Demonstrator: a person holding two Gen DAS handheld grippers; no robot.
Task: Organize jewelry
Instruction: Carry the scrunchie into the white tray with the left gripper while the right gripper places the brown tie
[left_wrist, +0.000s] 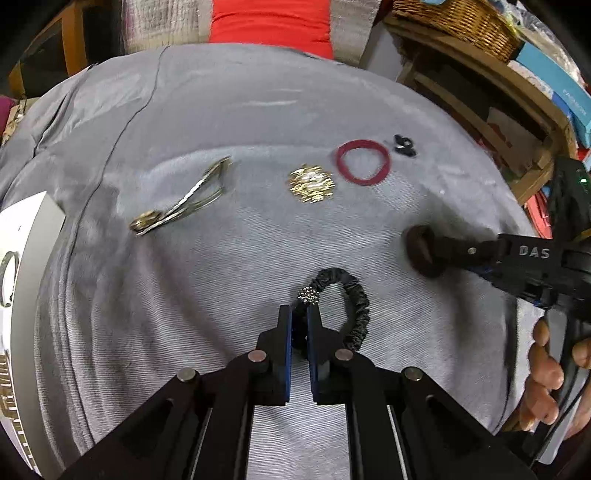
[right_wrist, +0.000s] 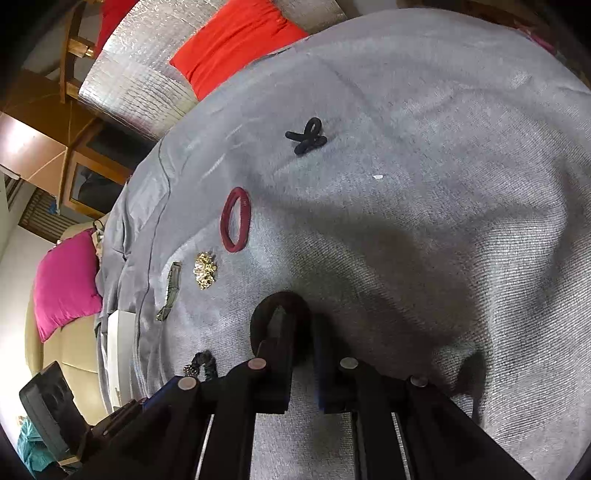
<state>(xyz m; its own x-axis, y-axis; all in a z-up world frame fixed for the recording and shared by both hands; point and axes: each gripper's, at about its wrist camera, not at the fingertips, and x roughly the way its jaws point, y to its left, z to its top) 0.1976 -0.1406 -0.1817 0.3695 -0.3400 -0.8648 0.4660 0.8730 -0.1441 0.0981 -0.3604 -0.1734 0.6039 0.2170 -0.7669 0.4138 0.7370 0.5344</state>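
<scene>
On a grey cloth, my left gripper is shut on a black ruched hair tie with a sparkly bead. My right gripper is shut on a dark brown hair tie, also seen in the left wrist view. A red hair band, a small black hair tie, a gold brooch and a metal watch lie farther out on the cloth.
A white tray with jewellery stands at the cloth's left edge, also in the right wrist view. Wooden shelves with a wicker basket are at the right. Red and pink cushions lie beyond the cloth.
</scene>
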